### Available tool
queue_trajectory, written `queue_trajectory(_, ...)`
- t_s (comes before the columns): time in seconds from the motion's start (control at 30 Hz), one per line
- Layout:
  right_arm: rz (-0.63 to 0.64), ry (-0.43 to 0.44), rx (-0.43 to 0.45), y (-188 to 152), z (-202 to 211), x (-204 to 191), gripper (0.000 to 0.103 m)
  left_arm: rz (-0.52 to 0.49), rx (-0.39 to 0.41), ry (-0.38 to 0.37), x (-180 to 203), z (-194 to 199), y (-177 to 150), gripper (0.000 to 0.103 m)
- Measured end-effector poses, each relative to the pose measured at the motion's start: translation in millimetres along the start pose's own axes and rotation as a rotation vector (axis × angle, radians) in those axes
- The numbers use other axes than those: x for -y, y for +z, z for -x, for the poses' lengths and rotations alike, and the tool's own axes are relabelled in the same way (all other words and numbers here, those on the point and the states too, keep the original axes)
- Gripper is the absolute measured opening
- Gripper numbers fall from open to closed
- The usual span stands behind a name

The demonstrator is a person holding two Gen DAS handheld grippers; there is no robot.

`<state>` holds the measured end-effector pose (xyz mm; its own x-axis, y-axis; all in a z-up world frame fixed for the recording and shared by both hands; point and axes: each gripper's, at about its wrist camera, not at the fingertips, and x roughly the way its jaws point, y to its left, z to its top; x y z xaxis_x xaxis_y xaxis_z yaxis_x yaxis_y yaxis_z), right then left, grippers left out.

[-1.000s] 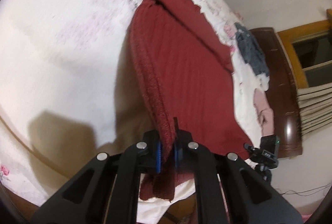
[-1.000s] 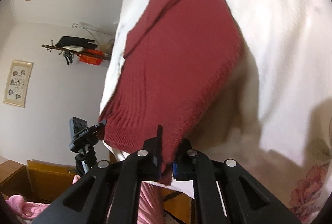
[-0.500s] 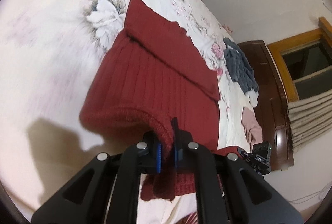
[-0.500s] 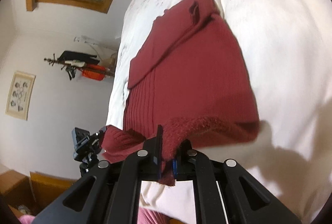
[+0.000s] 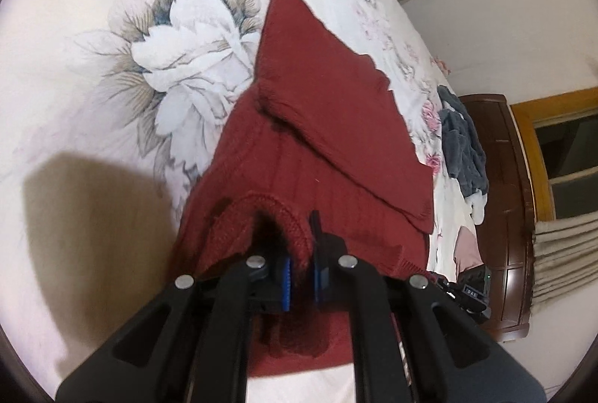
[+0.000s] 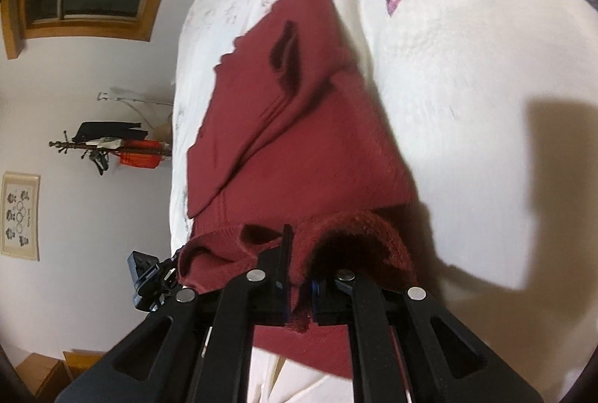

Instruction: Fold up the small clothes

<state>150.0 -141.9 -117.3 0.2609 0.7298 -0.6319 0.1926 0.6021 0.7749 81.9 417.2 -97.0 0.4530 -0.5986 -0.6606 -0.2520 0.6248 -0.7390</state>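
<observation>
1. The left claw (image 5: pixel 301 274) sits low over the bed, its blue-padded fingers (image 5: pixel 286 277) pinched tight on the thick rolled hem of the dark red knitted sweater (image 5: pixel 336 148)
2. The right claw (image 6: pixel 299 291) holds the same pose, clamped on the hem at the sweater's (image 6: pixel 299 141) other side, with the knit bunched into a curl on either side of the fingers
3. The gripped hem is lifted and curled forward over the body of the sweater, which stretches away from both claws flat on the bed, a sleeve folded across its far half
4. A flap of red knit hangs beneath each claw, toward the bed's near edge
5. Open white floral bedsheet (image 5: pixel 93 85) lies beside the sweater in the left view; the right view shows bare sheet (image 6: pixel 467 85) with a butterfly print
6. Toward the bed's far edge lie a grey garment (image 5: pixel 463 148) and a pink garment (image 5: pixel 467 246), well apart from the sweater, near a dark wooden headboard (image 5: pixel 501 178)
</observation>
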Motion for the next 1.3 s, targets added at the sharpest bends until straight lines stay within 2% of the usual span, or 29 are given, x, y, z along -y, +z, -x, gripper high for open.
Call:
queue_trajectory(0.13, -0.025, 0.005, -0.025, 10.7, -9.4, 7.4, 0.011, 0.042, -0.023, -0.027, -8.8, -8.3, 8.7, 0.008)
queue_trajectory(0.3, -0.06, 0.031, -0.047, 20.7, -8.2, 11.6, 0.017, 0.114, -0.04, -0.104, -12.4, -3.9, 20.7, 0.011)
queue_trajectory(0.33, -0.054, 0.028, -0.048, 21.1, -5.5, 10.4, 0.021, 0.114, -0.039, -0.112, -11.0, -0.8, 21.4, 0.014)
queue_trajectory(0.37, -0.053, 0.028, -0.047, 22.1, -3.5, 9.5, 0.024, 0.105, -0.032, -0.117, -9.0, 5.1, 22.3, 0.022)
queue_trajectory(0.43, -0.06, 0.035, -0.027, 23.5, 7.5, 9.0, 0.041, 0.094, -0.03, -0.119, -7.6, 11.8, 22.1, 0.029)
queue_trajectory(0.5, -0.05, 0.02, 0.003, 26.7, 20.3, 6.9, 0.046, 0.078, -0.013, -0.091, -7.2, 22.9, 22.9, 0.034)
queue_trajectory(0.6, -0.008, -0.022, 0.031, 27.2, 36.3, 1.5, 0.054, 0.008, 0.012, -0.025, -1.2, 37.2, 22.6, 0.034)
queue_trajectory(0.73, 0.05, -0.073, 0.037, 24.2, 44.5, -5.6, 0.059, -0.167, 0.04, 0.1, 24.1, 38.1, 22.7, 0.042)
queue_trajectory(0.8, 0.078, -0.094, 0.036, 20.5, 44.5, -8.7, 0.061, -0.269, 0.047, 0.169, 37.7, 31.8, 23.8, 0.054)
queue_trajectory(0.87, 0.104, -0.105, 0.03, 16.7, 41.8, -12.6, 0.061, -0.371, 0.048, 0.24, 53.0, 17.3, 24.3, 0.058)
queue_trajectory(1.0, 0.175, -0.144, 0.013, 10.8, 32.7, -21.9, 0.061, -0.505, 0.016, 0.344, 68.0, -15.1, 28.7, 0.058)
queue_trajectory(1.17, 0.271, -0.205, 0.0, 6.0, 22.6, -38.1, 0.061, -0.54, -0.023, 0.368, 71.8, -39.8, 34.4, 0.056)
queue_trajectory(1.27, 0.3, -0.224, 0.002, 5.8, 21.6, -42.2, 0.062, -0.565, -0.04, 0.398, 74.4, -48.0, 32.0, 0.05)
queue_trajectory(1.3, 0.307, -0.227, 0.004, 5.9, 21.8, -42.7, 0.062, -0.566, -0.045, 0.399, 73.9, -49.7, 31.9, 0.042)
